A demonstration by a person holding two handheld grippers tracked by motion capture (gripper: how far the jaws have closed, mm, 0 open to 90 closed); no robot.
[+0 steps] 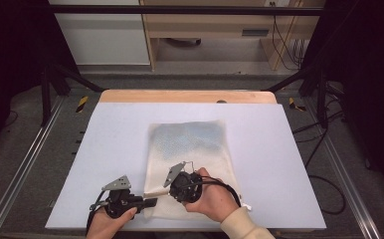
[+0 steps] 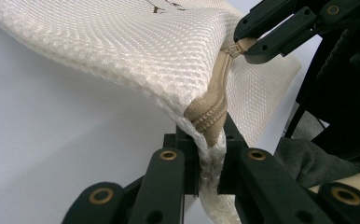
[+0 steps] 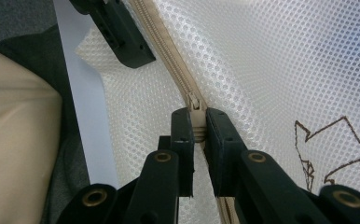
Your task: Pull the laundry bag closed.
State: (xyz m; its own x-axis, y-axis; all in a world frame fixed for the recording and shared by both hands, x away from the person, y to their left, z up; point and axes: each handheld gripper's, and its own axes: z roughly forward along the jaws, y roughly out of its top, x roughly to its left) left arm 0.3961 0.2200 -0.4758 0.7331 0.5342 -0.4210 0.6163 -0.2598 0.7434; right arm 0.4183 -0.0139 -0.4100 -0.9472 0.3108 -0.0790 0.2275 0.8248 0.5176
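Observation:
A cream mesh bag (image 1: 190, 144) with a tan zipper (image 2: 213, 112) lies flat on the white table top (image 1: 105, 149), its zipper edge toward the person. My left gripper (image 2: 209, 140) is shut on the bag's near left corner, at the end of the zipper, and lifts that corner a little. My right gripper (image 3: 198, 121) is shut on the zipper pull (image 3: 194, 101), a short way along the zipper from the left gripper (image 1: 152, 201). In the high view the right gripper (image 1: 164, 193) points left over the bag's near edge. A brown line drawing (image 3: 327, 144) is printed on the mesh.
The table's wooden far edge (image 1: 187, 96) lies beyond the bag. Metal rails (image 1: 28, 164) run along both sides of the table. Cables (image 1: 324, 164) trail on the floor to the right. A beige sleeve (image 1: 242, 224) comes in at the bottom.

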